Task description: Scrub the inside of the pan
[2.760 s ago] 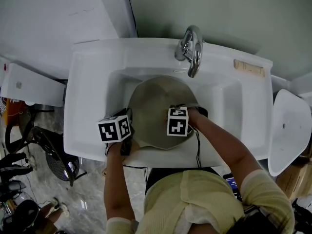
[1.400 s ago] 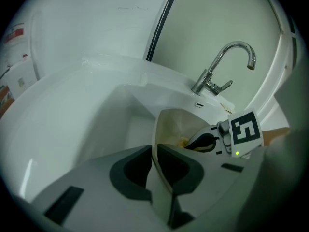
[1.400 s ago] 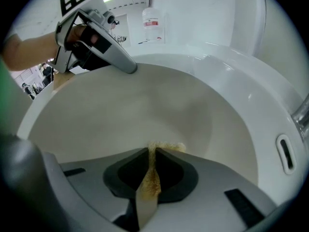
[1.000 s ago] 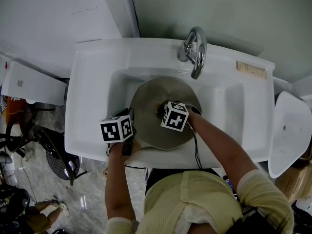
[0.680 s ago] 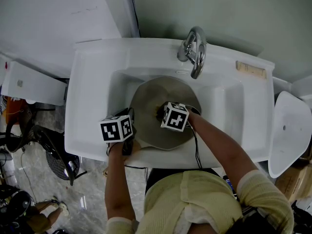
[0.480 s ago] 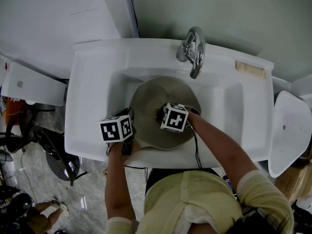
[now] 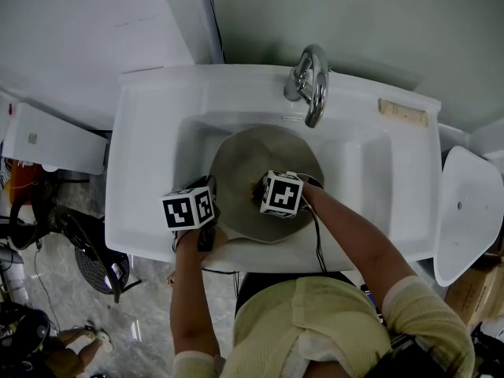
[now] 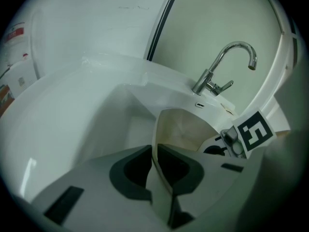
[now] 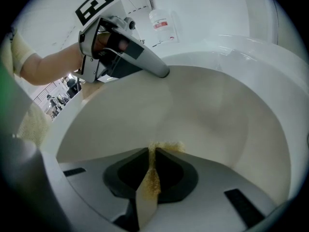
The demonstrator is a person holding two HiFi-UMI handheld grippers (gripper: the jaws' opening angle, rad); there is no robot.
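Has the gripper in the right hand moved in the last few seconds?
Yes, slightly. Against the chrome tap, the right gripper, shut on a yellow scouring pad, has slid leftward across the round beige pan.

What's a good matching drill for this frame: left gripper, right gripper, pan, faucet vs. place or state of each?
Things:
1. left gripper
2. right gripper
3. pan
4. faucet

Place or state:
A. stands at the back edge of the sink
B. shut on a yellowish scrub pad, inside the pan
C. lies in the sink basin
D. shut on the pan's rim

Pairs: 1-D, 2-B, 3-C, 4-A
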